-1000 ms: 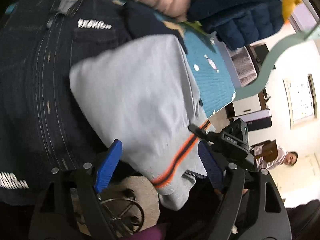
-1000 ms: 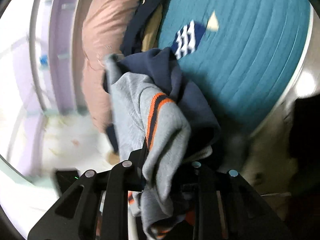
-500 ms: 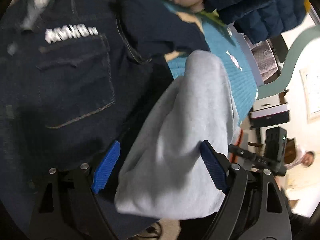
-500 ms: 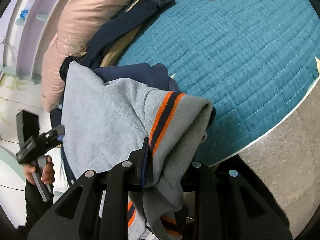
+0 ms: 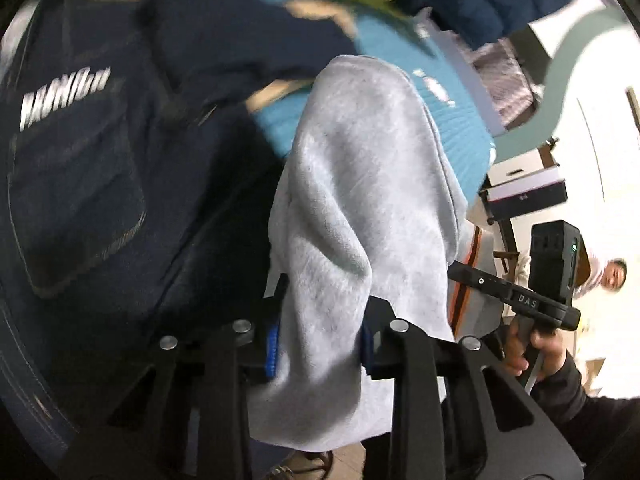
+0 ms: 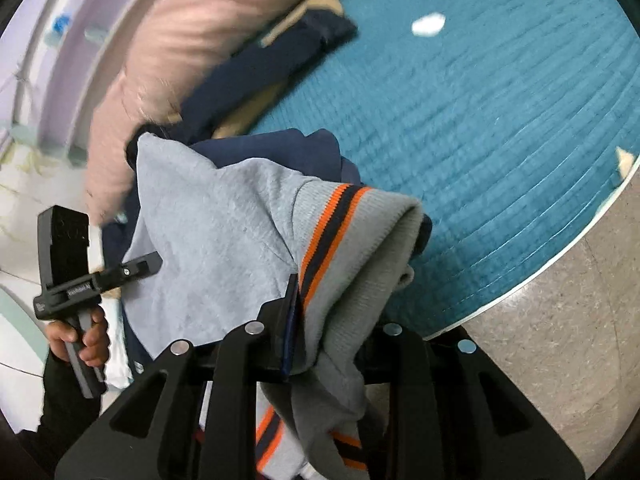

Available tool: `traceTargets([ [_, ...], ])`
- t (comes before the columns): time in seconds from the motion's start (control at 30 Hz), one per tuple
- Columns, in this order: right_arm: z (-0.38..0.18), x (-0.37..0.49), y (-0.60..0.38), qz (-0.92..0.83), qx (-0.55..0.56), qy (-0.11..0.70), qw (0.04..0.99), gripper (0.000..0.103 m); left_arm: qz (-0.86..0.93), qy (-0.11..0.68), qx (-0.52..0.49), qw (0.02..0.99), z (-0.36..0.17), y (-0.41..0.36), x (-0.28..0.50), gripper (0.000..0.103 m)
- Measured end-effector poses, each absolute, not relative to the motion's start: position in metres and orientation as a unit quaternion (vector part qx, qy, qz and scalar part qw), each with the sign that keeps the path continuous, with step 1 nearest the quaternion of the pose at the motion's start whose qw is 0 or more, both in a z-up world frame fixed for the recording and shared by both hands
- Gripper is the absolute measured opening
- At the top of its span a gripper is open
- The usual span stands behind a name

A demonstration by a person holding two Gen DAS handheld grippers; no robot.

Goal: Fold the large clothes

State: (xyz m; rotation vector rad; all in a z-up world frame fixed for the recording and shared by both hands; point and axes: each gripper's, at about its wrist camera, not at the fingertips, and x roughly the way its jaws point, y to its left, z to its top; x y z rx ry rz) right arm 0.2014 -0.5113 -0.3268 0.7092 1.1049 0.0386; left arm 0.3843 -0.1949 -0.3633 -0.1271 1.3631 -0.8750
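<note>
Gripping a bunched fold of the gray sweatshirt [image 5: 360, 200], the left gripper [image 5: 320, 346] had its blue pads pressed against the fabric. The right gripper [image 6: 320, 320] was clamped on the same garment at its ribbed hem with orange and navy stripes [image 6: 332, 232]. The sweatshirt hung between the 2 grippers, above the near edge of the bed with its teal quilt [image 6: 500, 120]. A dark denim jacket [image 5: 80, 180] lay to the left, and a pink pillow [image 6: 180, 40] sat farther back.
</note>
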Motion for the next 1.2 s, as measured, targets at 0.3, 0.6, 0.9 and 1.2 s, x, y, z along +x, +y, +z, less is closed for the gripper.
traceTargets([
  [0.3, -0.288, 0.190, -0.603, -0.065, 0.361, 0.416, 0.832, 0.021, -0.466, 0.547, 0.013, 0.695, -0.305, -0.347, 0.438, 0.029],
  [0.6, -0.304, 0.198, -0.692, -0.164, 0.399, 0.361, 0.827, 0.021, -0.474, 0.541, 0.065, 0.692, -0.323, -0.506, 0.494, 0.029],
  [0.9, -0.353, 0.222, -0.713, -0.229, 0.341, 0.393, 0.823, 0.024, -0.402, 0.541, 0.110, 0.730, -0.394, -0.578, 0.521, 0.052],
  [1.2, -0.339, 0.209, -0.708, -0.240, 0.298, 0.403, 0.831, 0.039, -0.369, 0.526, 0.014, 0.766, -0.391, -0.534, 0.539, 0.091],
])
